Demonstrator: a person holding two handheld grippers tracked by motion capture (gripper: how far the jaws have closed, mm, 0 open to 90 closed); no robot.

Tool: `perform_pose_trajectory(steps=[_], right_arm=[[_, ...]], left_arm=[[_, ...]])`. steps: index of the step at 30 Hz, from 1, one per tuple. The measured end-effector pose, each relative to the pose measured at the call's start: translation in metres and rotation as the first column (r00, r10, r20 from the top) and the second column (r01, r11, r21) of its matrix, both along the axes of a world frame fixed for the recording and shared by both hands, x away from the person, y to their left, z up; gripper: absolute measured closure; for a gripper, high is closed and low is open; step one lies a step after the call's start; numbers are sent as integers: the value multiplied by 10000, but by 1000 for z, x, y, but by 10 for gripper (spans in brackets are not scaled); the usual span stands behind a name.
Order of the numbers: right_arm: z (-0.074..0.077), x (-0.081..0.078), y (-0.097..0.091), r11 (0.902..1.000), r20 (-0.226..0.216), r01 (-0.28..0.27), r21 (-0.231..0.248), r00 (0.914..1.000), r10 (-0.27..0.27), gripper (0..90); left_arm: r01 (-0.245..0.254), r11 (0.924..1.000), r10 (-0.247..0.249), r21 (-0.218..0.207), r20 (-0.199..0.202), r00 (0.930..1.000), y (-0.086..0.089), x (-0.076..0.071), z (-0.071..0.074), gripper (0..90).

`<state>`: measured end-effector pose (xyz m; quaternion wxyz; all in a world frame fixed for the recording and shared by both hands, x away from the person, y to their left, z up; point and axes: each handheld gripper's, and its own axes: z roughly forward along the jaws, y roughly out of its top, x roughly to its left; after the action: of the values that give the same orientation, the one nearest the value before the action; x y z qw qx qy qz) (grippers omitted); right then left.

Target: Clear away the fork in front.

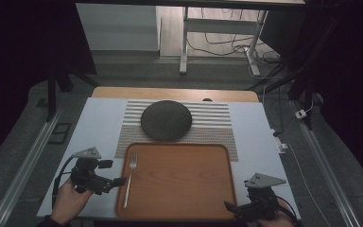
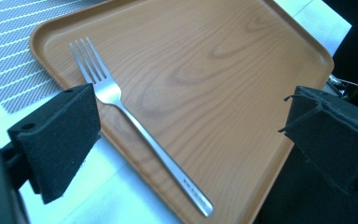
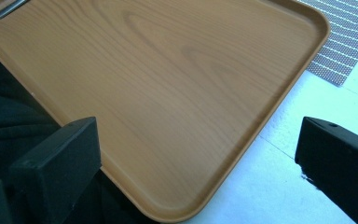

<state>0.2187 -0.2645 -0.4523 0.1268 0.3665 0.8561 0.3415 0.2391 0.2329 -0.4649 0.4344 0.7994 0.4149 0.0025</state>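
Bare tray [image 1: 184, 179] right of the fork [image 1: 130, 179] — dark plate [image 1: 166, 120] well beyond.

— What lies beyond the white-covered tabletop [image 1: 99, 118]?

— Grey carpeted floor [image 1: 137, 71] all round. At twelve o'clock a white metal-framed desk [image 1: 185, 42] stands over pale wooden flooring [image 1: 170, 28], black cables [image 1: 227, 47] looping beneath it.

— And the sides?

— At eleven o'clock, a pale wall panel [image 1: 118, 26]. At nine and three o'clock, dark curtains [image 1: 9, 71]. Aluminium rails [image 1: 23, 170] run along the floor either side. Light is dim.
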Motion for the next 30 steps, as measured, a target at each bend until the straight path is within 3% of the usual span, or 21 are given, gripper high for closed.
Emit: perform_pose_trajectory(steps=[5, 22, 30], right_arm=[[0, 0, 0, 10000, -28, 19, 7, 10000, -19, 2], [0, 1, 0, 10000, -52, -5, 14, 10000, 5, 2], [0, 1, 0, 10000, -53, -4, 14, 10000, 4, 2]], left_arm=[[-150, 9999, 151, -57, 131, 9998, 9, -12, 0, 19], [-938, 9954, 939, -197, 13, 9956, 43, -47, -7, 7], [-1232, 9924, 1231, 33, 81, 9924, 53, -58, -9, 4]])
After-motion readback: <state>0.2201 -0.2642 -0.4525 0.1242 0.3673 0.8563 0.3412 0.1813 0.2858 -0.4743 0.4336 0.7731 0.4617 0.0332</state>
